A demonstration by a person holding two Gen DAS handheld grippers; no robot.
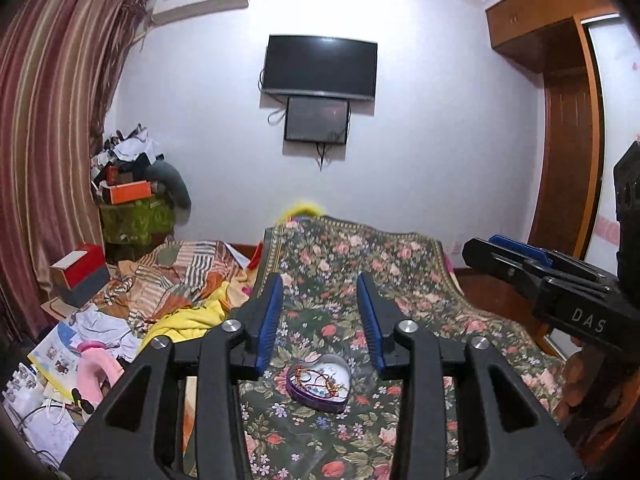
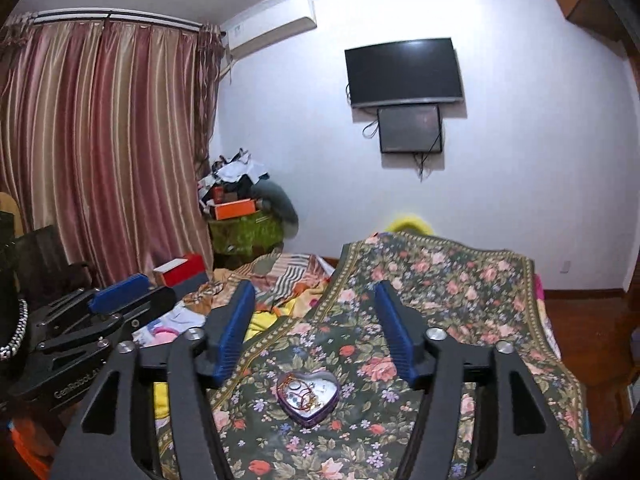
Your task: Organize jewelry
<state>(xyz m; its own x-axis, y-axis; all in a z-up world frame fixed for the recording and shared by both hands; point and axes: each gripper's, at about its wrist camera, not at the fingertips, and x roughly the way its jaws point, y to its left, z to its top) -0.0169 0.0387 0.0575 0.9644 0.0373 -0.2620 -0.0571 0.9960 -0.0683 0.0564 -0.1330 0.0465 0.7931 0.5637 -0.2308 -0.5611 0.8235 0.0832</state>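
Observation:
A purple heart-shaped tin lies open on the floral cloth, with tangled chains and beads inside it. The same tin shows low in the right wrist view. My left gripper hangs above and behind the tin, open, with nothing between its blue pads. My right gripper is likewise raised over the tin, open wide and empty. Each gripper shows at the edge of the other's view: the right gripper from the left wrist, the left gripper from the right wrist.
A striped blanket and yellow cloth lie left of the floral cloth. A red and grey box, papers and a pink object crowd the left. Curtains, a wall-mounted TV and a wooden wardrobe surround the space.

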